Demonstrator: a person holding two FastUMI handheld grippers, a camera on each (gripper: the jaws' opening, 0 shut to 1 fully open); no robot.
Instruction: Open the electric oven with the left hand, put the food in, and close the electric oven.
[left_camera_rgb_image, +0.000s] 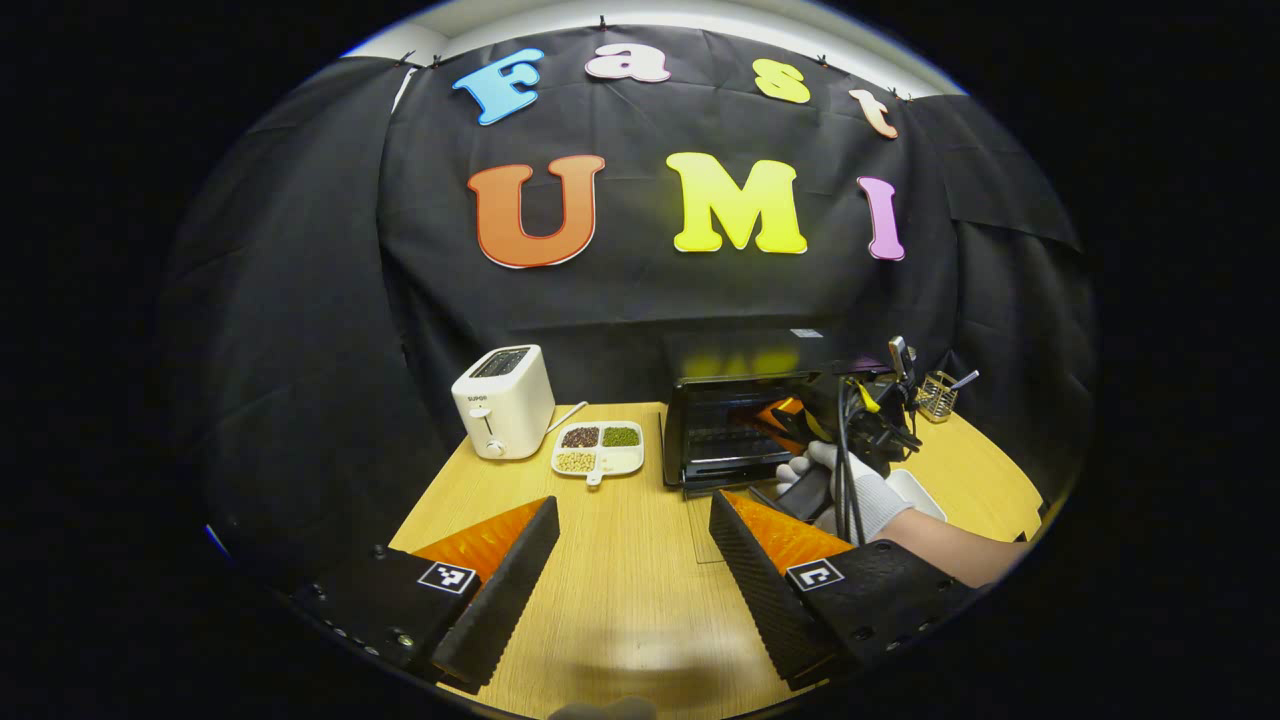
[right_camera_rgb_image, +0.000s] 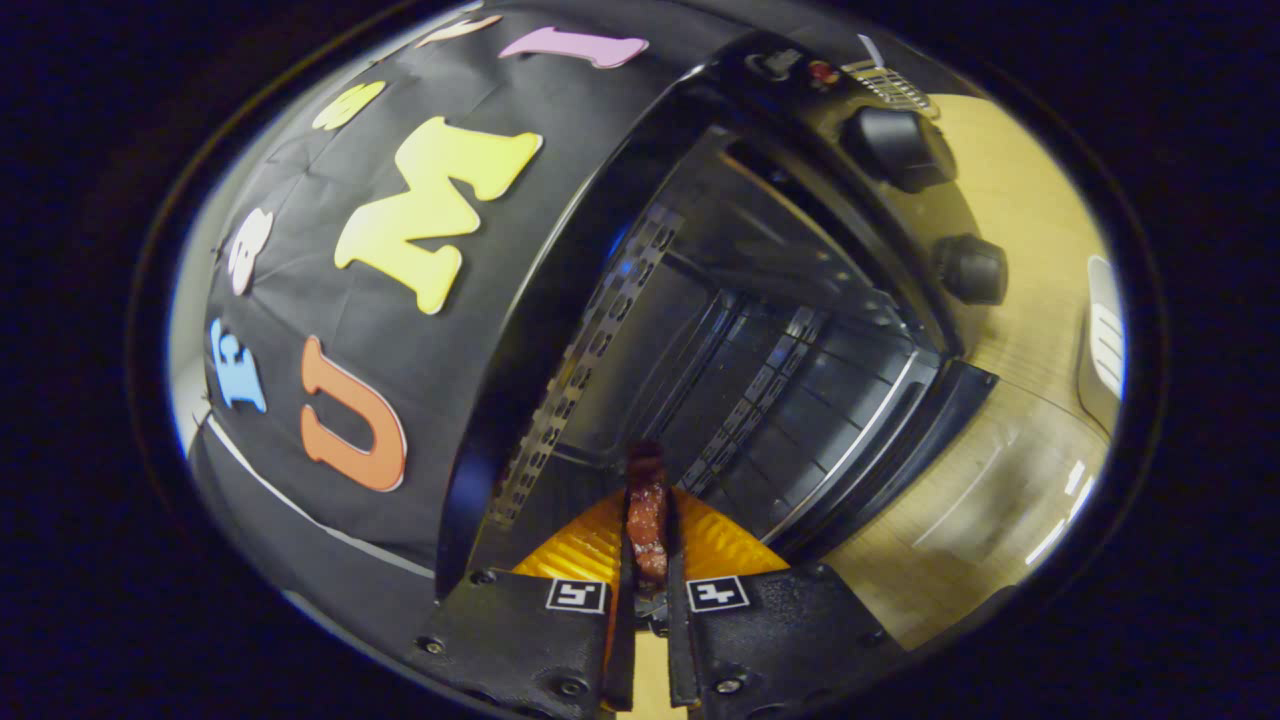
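The black electric oven (left_camera_rgb_image: 740, 360) stands at the back of the wooden table (left_camera_rgb_image: 620, 580), its door down. In the left gripper view my left gripper (left_camera_rgb_image: 633, 510) hovers open over the table in front of the oven, holding nothing. The right gripper (left_camera_rgb_image: 790, 415), held by a white-gloved hand (left_camera_rgb_image: 850, 490), reaches into the oven's mouth. In the right gripper view my right gripper (right_camera_rgb_image: 647, 480) is shut on a reddish-brown strip of food (right_camera_rgb_image: 648, 520) and points, tilted, into the dark oven cavity (right_camera_rgb_image: 760, 330) with its racks.
A white toaster (left_camera_rgb_image: 503, 400) and a divided dish of beans (left_camera_rgb_image: 600, 448) sit left of the oven. A white plate (left_camera_rgb_image: 915, 490) lies to its right, and a wire holder (left_camera_rgb_image: 935, 395) stands behind. Two oven knobs (right_camera_rgb_image: 895, 145) show beside the cavity.
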